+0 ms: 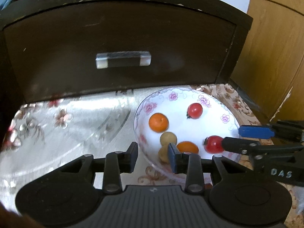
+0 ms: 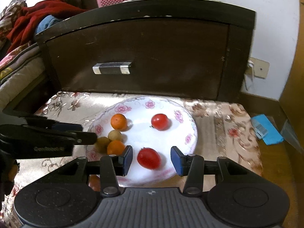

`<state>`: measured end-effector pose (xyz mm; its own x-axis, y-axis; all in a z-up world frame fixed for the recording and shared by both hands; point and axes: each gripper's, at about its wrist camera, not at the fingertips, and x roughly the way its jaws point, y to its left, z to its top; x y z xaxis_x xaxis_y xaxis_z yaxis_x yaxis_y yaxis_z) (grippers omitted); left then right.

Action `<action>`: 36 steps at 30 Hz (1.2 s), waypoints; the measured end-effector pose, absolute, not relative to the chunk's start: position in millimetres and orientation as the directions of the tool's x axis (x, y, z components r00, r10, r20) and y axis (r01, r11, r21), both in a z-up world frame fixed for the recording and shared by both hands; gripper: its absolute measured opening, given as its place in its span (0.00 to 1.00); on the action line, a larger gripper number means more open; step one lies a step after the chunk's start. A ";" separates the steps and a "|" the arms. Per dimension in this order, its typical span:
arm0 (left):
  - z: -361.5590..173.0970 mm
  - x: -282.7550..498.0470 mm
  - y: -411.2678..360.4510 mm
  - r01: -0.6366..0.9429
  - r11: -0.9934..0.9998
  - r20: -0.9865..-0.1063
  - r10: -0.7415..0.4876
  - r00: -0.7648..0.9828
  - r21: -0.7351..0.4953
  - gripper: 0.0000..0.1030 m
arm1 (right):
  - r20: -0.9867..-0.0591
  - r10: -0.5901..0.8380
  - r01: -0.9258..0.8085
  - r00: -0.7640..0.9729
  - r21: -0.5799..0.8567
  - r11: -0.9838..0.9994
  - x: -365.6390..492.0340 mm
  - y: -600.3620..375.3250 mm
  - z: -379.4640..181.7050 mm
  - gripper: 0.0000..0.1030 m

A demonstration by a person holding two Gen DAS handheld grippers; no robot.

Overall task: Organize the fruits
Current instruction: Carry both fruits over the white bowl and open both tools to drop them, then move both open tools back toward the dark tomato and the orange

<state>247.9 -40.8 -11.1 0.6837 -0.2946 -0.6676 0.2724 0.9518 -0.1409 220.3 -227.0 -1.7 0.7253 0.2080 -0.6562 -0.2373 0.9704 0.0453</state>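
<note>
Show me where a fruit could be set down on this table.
Free: the glossy cloth left of the plate, in front of the drawer; also the plate's middle between the far tomato and near tomato. Crowded: the plate's left edge, where oranges and longans cluster.

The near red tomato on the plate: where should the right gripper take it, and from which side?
Grip the near red tomato across its round middle, coming straight forward and down from the plate's near rim. The right gripper is open and already flanks it; the orange sits close to its left finger, so probably keep centred.
</note>
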 end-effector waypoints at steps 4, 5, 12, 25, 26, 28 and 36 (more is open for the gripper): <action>1.7 221.9 -37.5 0.275 0.952 -0.674 -0.292 0.679 -0.135 0.41 | -0.653 0.210 -0.225 0.728 0.063 0.972 199.9 -227.3 11.6 0.37; 5.8 214.6 -37.1 0.273 0.953 -0.671 -0.287 0.684 -0.129 0.41 | -0.649 0.210 -0.225 0.731 0.061 0.973 195.1 -225.7 14.4 0.37; 24.4 169.5 -43.2 0.265 0.960 -0.676 -0.253 0.692 -0.088 0.41 | -0.653 0.252 -0.263 0.715 0.083 0.961 150.3 -209.1 27.0 0.37; 3.0 168.6 -47.5 0.320 0.946 -0.732 -0.257 0.631 -0.055 0.42 | -0.722 0.261 -0.269 0.641 0.107 0.957 163.5 -209.1 0.0 0.38; 1.8 168.5 -48.0 0.325 0.944 -0.735 -0.260 0.627 -0.057 0.42 | -0.728 0.257 -0.256 0.636 0.115 0.960 166.0 -211.4 -1.8 0.38; -0.7 168.3 -49.7 0.340 0.939 -0.740 -0.265 0.619 -0.052 0.42 | -0.734 0.262 -0.243 0.627 0.136 0.961 168.5 -213.3 -3.7 0.38; -6.1 166.5 -52.4 0.356 0.933 -0.758 -0.265 0.596 -0.047 0.42 | -0.738 0.279 -0.273 0.615 0.133 0.953 167.0 -203.6 -5.8 0.38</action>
